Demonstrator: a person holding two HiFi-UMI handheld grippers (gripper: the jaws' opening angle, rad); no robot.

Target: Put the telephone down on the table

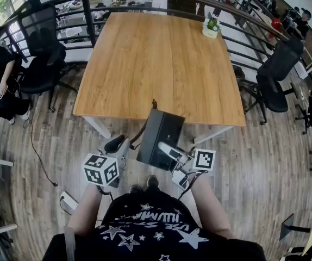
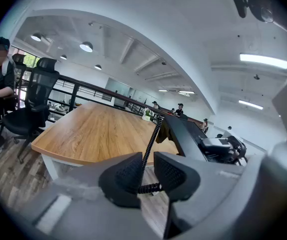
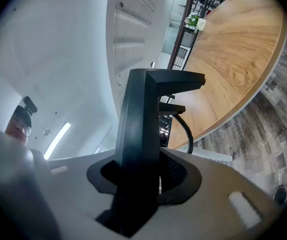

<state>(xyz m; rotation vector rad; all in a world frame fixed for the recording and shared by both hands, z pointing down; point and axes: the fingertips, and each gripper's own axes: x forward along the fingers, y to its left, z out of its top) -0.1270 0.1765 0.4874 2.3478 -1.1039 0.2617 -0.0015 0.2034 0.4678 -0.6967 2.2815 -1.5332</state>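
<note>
Carrying the telephone (image 1: 160, 139) in mid-air, over the wooden floor (image 1: 264, 162) and just short of the near edge of the desk (image 1: 161, 64); not yet set down

Clamping its black casing by one edge in the right hand-held gripper (image 3: 143, 176), both pads pressed flat against the sides of the body. Held roughly level, it seems, so that the base can meet the wood flat rather than corner first. Taking the whole weight on this one side, hence probably the deep bite, with the casing pushed well back between the jaws

Pinching the coiled cord (image 2: 151, 139) in the left hand-held gripper (image 2: 147, 171), pads drawn in on the thin black spiral with little room to spare. Likely done to keep the cord from dangling, swinging or catching on the desk edge during the carry. Running from that pinch up and across to the telephone's near side, and so tying the two hands close together, side by side

Plenty of bare wood ahead for the landing, with only a small potted plant (image 1: 211, 27) at the far right corner, well apart from here. Office chairs (image 1: 42, 58) standing at the desk's flanks, out of the line of approach

Still to do, by the look of it: reaching forward over the edge, lowering, then letting go
</note>
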